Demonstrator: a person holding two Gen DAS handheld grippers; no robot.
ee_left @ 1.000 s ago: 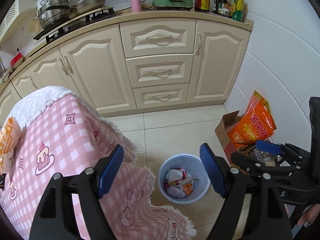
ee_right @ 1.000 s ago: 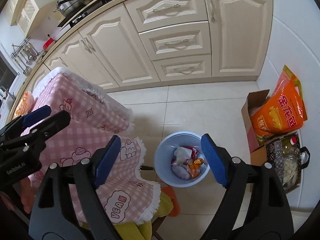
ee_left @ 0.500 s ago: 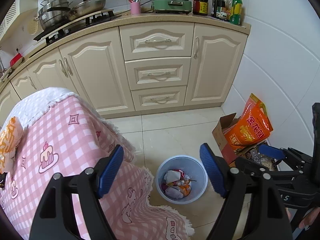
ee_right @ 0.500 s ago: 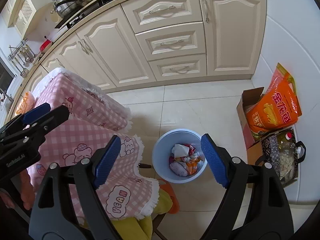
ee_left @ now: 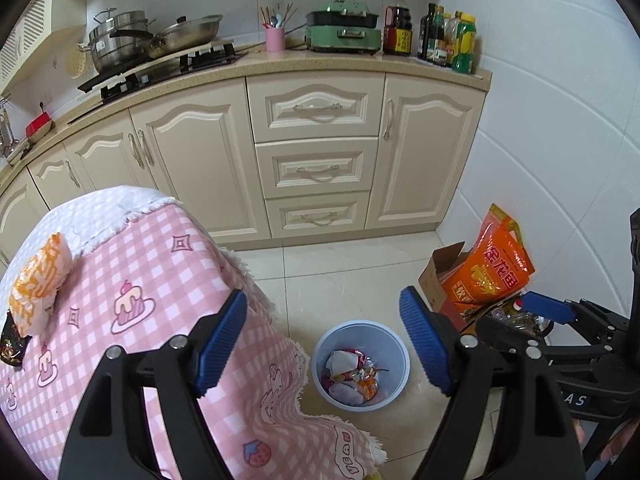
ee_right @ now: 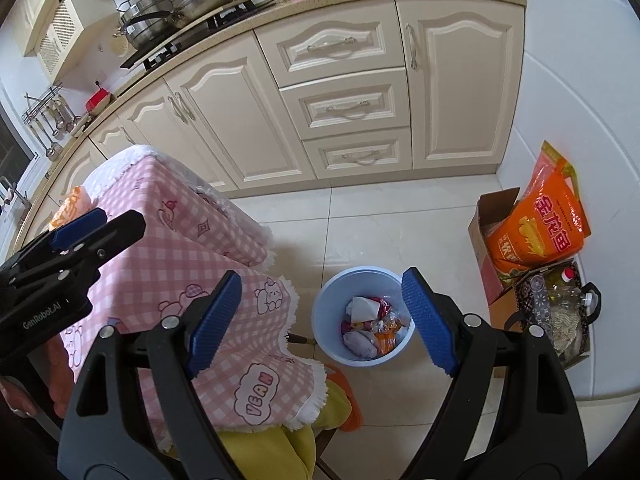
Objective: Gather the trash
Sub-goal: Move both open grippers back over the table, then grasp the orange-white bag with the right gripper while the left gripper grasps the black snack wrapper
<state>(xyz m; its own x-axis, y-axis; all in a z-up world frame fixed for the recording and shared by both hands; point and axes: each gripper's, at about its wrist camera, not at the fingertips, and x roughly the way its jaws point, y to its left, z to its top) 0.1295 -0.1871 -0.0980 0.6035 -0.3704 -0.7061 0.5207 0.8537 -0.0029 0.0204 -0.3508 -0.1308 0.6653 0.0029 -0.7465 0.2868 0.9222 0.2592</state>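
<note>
A light blue bin (ee_left: 394,344) (ee_right: 332,308) stands on the tiled floor beside the table, with several wrappers (ee_left: 352,376) (ee_right: 370,322) inside. My left gripper (ee_left: 324,344) hangs open and empty high above the bin and the table's corner. My right gripper (ee_right: 322,318) is open and empty too, over the bin. An orange-and-white snack bag (ee_left: 38,280) (ee_right: 70,206) and a dark wrapper (ee_left: 12,346) lie on the pink checked tablecloth (ee_left: 132,280) (ee_right: 192,240) at the left. Each gripper shows in the other's view: the right gripper (ee_left: 552,310), the left gripper (ee_right: 78,226).
Cream cabinets (ee_left: 316,156) and a counter with pots, a pink cup and bottles run along the back. A cardboard box (ee_left: 440,276) with an orange bag (ee_right: 540,224) and a dark basket (ee_right: 560,308) sit by the right wall. A yellow chair seat (ee_right: 272,448) is under the cloth.
Both grippers have risen and drawn back, so the bin looks smaller and lower in both views and more of the counter and table shows. Jaws unchanged.
</note>
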